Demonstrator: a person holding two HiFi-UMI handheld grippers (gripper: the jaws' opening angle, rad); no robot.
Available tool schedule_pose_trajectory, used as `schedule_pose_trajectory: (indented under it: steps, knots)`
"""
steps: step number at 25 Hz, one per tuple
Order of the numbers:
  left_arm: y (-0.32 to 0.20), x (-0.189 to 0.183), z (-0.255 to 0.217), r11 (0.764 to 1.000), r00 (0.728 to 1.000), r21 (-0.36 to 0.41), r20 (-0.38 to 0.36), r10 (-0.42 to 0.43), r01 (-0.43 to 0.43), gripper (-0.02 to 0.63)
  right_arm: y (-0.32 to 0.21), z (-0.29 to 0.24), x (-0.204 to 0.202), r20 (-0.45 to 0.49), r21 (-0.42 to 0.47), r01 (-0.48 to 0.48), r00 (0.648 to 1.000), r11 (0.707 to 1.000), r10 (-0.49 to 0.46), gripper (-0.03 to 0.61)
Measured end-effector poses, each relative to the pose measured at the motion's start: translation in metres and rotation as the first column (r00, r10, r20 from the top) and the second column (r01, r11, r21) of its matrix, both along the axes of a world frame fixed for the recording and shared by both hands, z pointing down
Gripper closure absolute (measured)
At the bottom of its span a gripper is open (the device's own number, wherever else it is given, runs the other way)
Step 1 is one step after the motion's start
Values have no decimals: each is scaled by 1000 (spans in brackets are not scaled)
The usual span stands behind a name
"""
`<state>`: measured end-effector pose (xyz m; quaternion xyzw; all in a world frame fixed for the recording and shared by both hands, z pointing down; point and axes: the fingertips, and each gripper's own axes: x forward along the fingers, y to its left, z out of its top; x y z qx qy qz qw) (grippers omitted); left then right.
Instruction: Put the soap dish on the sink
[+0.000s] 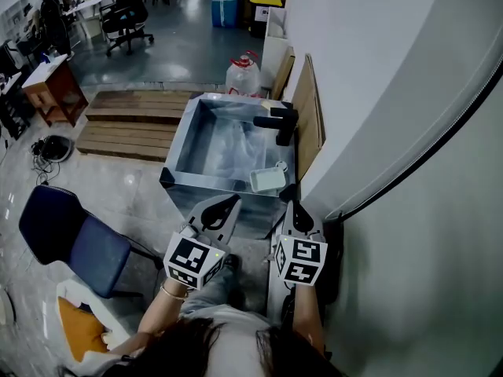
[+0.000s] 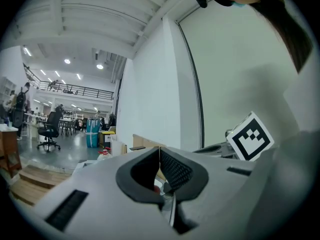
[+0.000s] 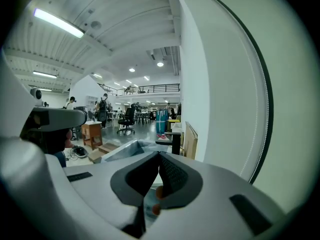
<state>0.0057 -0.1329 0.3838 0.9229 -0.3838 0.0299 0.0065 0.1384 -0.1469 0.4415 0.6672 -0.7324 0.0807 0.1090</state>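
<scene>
The white soap dish (image 1: 268, 178) lies at the near right corner of the steel sink (image 1: 179, 138), by its front rim. A black faucet (image 1: 277, 122) stands on the sink's right side. Both grippers hang close to my body, just short of the sink's front. My left gripper (image 1: 222, 204) is shut with nothing in it, and its pads meet in the left gripper view (image 2: 159, 150). My right gripper (image 1: 289, 195) is shut and empty too, a little below the dish. In the right gripper view its jaws (image 3: 159, 155) are pressed together, with the sink (image 3: 125, 148) and faucet (image 3: 175, 142) beyond them.
A white wall (image 1: 393, 93) runs close along the right. Wooden boards (image 1: 310, 112) lean between wall and sink. A water jug (image 1: 242, 75) stands behind the sink, a wooden pallet (image 1: 137, 124) lies to its left, and a blue chair (image 1: 71, 238) is at my left.
</scene>
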Motion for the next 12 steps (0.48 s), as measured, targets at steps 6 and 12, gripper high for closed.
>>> schedule_pose_trajectory:
  steps: [6,12]
  knots:
    - [22,-2,-8,1000,1000,15,-9,-1,1,604,27,-17,-5,1,37,5,1000,999,-5,552]
    - [40,-2,-10,1000,1000,21,-12,-5,5,604,48,-29,-8,2,67,6,1000,998,-7,552]
